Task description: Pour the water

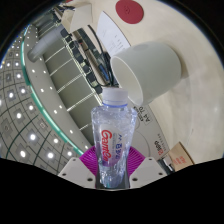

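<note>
My gripper [112, 168] is shut on a clear plastic water bottle [112, 135] with a red-lettered label. The purple pads [90, 160] press on both sides of its lower body. The bottle points away from me, and its white cap [116, 96] is on. Just beyond the cap is a white paper cup [150, 65], its open mouth turned towards the bottle's top. The whole view is strongly tilted, so the cup appears to lie on its side. The cap ends close under the cup's rim, apart from it.
A white sheet with print [150, 125] lies under the cup and bottle. Beyond the cup is a white object with a red disc [130, 10]. A ceiling with rows of lights [30, 110] and a green light strip [68, 135] fills the left. A pink item [178, 155] lies beside the right finger.
</note>
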